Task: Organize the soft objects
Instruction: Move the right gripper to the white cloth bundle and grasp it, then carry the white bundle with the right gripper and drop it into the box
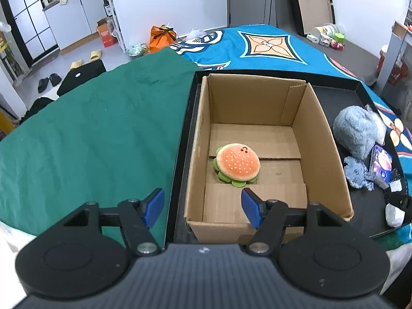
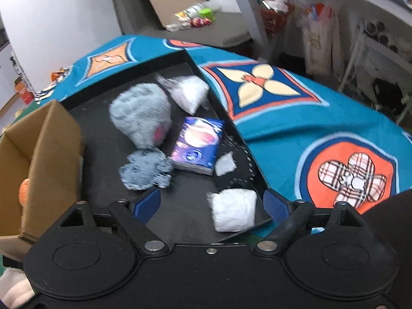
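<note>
Burger plush (image 1: 237, 164) already lies on the cardboard box (image 1: 324, 139) floor; left fingers (image 1: 203, 207) gape empty above its near edge. Grey plush (image 2: 140, 114), tissue pack (image 2: 197, 145) and white bundle (image 2: 233, 209) wait on the black tray (image 2: 108, 139) at the box's three o'clock, right fingers (image 2: 209, 206) wide and empty over them

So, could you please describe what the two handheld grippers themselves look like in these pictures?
Both look alike. The left gripper has blue ribbed pads on black scissor-like linkage arms with silver pivot pins, two round black discs, and a grey ribbed body. The right gripper has the same blue pads and black linkage, with a plain black body.
</note>
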The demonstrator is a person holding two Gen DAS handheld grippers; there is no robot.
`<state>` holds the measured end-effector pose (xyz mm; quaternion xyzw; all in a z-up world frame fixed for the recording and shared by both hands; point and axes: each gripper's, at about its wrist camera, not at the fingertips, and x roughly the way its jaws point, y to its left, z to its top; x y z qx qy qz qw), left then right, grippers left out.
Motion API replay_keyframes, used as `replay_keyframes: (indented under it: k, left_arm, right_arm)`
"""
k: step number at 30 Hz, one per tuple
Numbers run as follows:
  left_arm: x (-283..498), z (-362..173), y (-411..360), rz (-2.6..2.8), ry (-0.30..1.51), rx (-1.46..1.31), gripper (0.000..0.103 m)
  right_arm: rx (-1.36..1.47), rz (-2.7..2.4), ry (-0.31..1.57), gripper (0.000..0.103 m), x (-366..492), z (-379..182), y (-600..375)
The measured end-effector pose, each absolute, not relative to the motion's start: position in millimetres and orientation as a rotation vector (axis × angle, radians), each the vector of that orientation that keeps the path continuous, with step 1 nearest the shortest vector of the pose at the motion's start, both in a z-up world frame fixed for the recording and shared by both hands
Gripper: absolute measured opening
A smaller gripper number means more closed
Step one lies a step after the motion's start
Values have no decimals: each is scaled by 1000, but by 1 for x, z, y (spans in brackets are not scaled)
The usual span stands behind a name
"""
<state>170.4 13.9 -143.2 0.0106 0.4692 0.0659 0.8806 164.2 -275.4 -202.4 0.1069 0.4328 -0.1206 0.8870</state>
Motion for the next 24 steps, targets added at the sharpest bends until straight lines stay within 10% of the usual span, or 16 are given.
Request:
replay_keyframes:
  k: [13, 17, 24]
  left_arm:
    - [175, -144, -5, 164, 1000, 109, 65]
    - [177, -144, -6, 175, 1008, 116, 65]
    - [176, -144, -7, 207, 1017, 116, 65]
  right_arm:
    - [250, -216, 1014, 66, 176, -225, -285]
    - [262, -209, 1035, 45, 177, -229, -287]
    - [290, -176, 1008, 43, 172, -226, -290]
